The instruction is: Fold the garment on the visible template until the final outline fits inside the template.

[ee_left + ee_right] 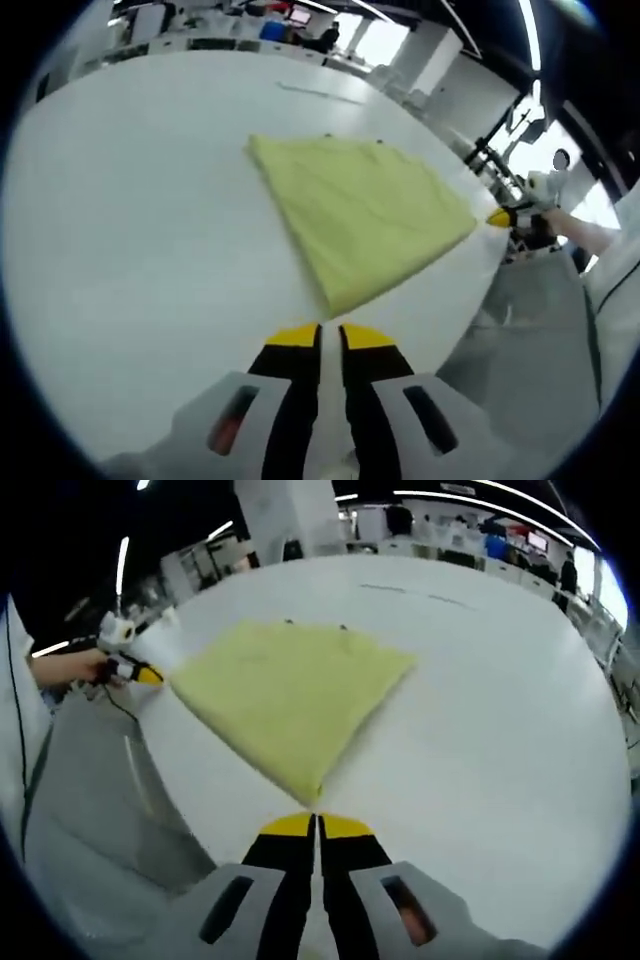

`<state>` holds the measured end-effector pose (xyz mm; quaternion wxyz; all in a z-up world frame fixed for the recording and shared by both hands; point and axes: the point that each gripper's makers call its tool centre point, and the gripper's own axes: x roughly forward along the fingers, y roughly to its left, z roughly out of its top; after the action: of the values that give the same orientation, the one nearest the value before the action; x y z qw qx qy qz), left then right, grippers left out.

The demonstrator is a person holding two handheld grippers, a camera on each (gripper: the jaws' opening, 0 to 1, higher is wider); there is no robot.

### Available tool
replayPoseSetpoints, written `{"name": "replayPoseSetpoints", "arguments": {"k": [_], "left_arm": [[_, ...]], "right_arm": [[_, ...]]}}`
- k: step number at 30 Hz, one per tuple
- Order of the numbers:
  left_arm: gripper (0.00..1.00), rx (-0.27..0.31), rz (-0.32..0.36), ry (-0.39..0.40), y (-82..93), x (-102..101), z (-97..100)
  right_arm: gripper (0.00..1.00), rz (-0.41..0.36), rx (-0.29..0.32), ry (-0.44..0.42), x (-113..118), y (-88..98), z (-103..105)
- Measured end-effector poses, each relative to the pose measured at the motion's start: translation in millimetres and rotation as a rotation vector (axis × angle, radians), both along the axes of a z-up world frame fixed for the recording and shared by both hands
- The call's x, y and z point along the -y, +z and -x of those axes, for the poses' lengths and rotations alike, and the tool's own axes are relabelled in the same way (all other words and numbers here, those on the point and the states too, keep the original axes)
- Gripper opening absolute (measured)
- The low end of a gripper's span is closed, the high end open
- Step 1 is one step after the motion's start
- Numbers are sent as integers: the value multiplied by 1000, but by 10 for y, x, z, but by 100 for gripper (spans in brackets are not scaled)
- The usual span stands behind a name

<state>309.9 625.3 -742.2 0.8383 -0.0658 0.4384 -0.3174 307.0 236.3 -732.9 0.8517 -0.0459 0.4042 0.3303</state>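
Left gripper (330, 335): jaws closed together, empty.
Right gripper (316, 825): jaws closed together, empty.
Garment (360, 215): yellow, folded, flat on table (130, 240); nearest corner just beyond each gripper's fingertips, contact unclear.
Template: cannot be made out.

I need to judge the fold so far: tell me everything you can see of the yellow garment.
The yellow garment is a pale yellow-green, soft-looking cloth, lying flat on the white table as a roughly four-cornered folded shape near the table's edge. Its surface looks smooth with faint creases. The left gripper and the right gripper each sit at a corner with jaws together; whether either pinches cloth is unclear.
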Motion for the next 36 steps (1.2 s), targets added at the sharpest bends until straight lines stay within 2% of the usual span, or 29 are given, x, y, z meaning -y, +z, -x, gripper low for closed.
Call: {"name": "replayPoseSetpoints", "arguments": {"k": [3,11,15,25,30,36], "left_arm": [[8,29,5,9,88,24,-29],[23,88,14,37,333,59,-86],[31,109,5,31,423,67,-57],[41,137,-18,4,578,125,124],[44,149,-14,9,698,145,213],[52,160,-14,22,819,128,308]], "right_arm": [[9,-3,12,-14,-5,65,-4],[18,-28,62,-62,-43,318,-27],[26,-38,83,-83,-53,417,6],[35,-77,122,-101,-120,655,181],[51,-118,140,-164,-85,784,220],[63,-103,172,-178,-54,906,289]]}}
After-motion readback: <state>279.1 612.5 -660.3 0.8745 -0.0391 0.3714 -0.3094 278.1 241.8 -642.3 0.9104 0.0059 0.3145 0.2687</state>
